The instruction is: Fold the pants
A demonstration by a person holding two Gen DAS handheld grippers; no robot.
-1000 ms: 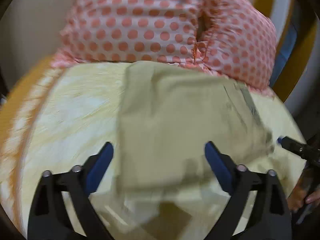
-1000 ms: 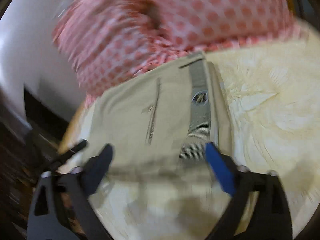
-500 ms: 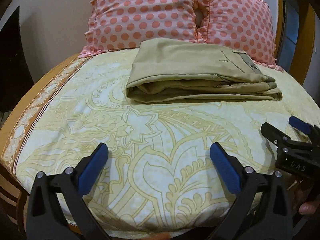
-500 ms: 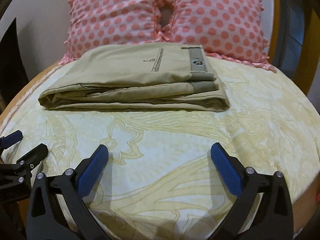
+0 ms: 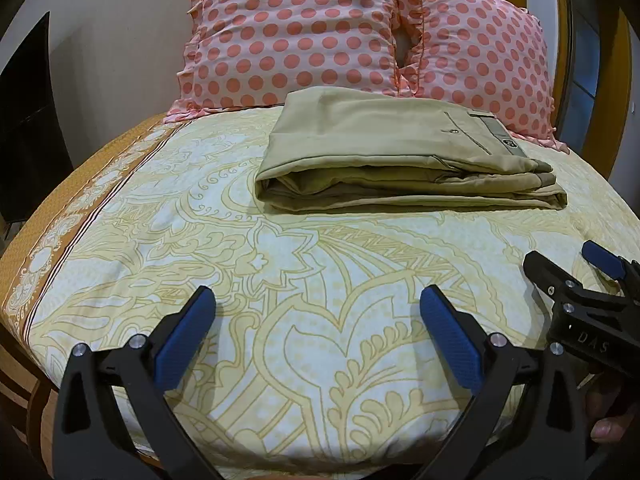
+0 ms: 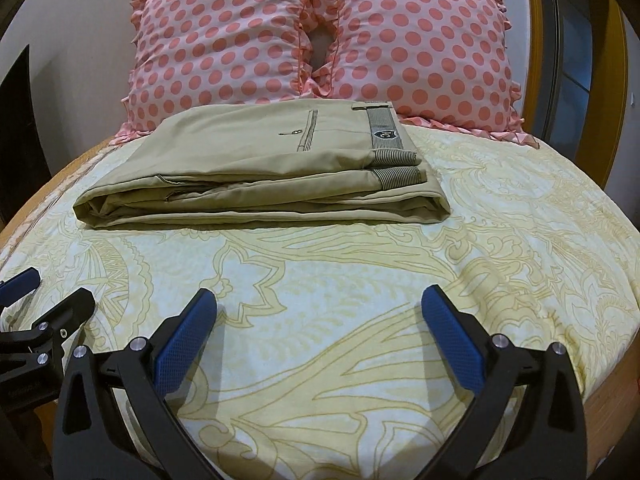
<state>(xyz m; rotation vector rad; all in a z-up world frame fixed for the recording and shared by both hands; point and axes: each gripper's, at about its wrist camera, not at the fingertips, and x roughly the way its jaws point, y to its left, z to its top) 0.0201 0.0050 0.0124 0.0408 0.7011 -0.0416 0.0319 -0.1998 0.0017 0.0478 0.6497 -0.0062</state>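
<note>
Ahead of you, a bed sheet [image 5: 280, 280] in pale yellow with swirling floral outlines, an orange patterned border along its left edge, two pink pillows [image 6: 320, 40] with coral polka dots and ruffled edges propped side by side, touching, against a plain wall [image 5: 120, 20].

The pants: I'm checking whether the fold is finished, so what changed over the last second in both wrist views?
Both grippers drew back from the pants: a second ago the cloth filled both views, now it lies far ahead. The left gripper and right gripper were open then and are open now, holding nothing. The pants stay folded on the bedsheet before the pillows; little differs from half a second ago.
</note>
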